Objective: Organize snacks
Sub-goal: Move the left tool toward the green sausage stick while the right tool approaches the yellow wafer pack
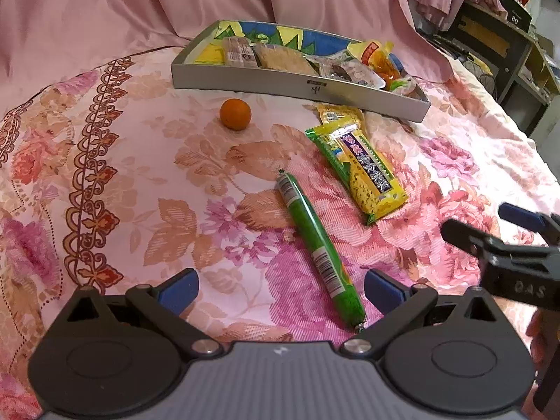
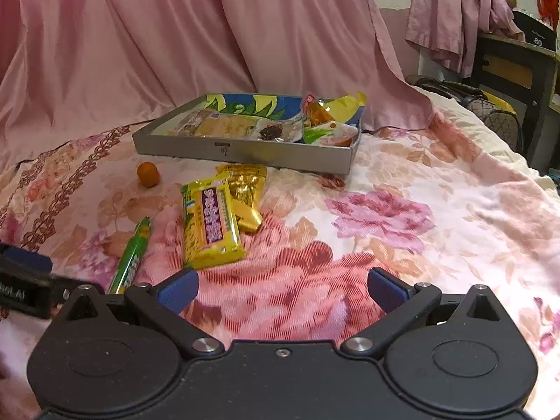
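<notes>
Closest to the left wrist camera, the left gripper (image 1: 280, 292) hangs with its blue pads spread wide apart and holding nothing — the lower end of a green sausage stick (image 1: 318, 246) lies on the floral bedspread (image 1: 140, 182) between them, not gripped. Beside that stick, toward the right, rests a yellow snack packet (image 1: 357, 168) partly over a gold wrapper (image 2: 246, 189). A small orange (image 1: 235, 114) sits apart on the left, near the front wall of the grey tray (image 1: 280, 85), which already holds several wrapped snacks. The right gripper (image 2: 281, 290) hovers over bare bedspread just right of the yellow packet — its jaws likewise wide apart and empty. Pink drapery (image 2: 175, 35) hangs behind the tray.
</notes>
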Available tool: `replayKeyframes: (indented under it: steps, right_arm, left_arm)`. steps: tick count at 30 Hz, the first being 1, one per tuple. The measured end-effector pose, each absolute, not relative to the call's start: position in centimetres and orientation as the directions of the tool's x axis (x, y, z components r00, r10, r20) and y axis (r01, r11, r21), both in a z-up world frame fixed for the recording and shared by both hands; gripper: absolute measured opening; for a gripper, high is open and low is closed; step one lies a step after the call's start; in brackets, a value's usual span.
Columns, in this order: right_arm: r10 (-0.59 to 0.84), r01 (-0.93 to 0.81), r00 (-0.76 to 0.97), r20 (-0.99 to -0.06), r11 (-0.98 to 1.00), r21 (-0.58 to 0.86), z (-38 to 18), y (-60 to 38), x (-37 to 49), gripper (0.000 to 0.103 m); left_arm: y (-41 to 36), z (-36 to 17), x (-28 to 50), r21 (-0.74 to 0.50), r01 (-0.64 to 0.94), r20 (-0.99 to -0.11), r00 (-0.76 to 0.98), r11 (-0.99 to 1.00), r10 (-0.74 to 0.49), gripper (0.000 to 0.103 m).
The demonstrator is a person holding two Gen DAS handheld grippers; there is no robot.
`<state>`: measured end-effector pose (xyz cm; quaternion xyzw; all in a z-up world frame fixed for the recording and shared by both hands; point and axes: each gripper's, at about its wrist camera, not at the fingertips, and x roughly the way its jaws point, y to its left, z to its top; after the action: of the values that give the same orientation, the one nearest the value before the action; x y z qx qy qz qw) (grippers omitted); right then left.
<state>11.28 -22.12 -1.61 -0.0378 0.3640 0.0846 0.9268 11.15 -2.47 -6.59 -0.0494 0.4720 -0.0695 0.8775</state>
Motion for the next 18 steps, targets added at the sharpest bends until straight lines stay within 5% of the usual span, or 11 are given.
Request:
replayKeyframes:
  steps: [18]
  right_arm:
    - [0.319,-0.299,0.686,-0.654,0.943,0.145,-4.1,-21.2,16.2,0.102]
  left_arm:
    - [-4.4,-7.8,12.5,-0.055,0.126,-0.836,0.536,0.991,-0.115,0.103]
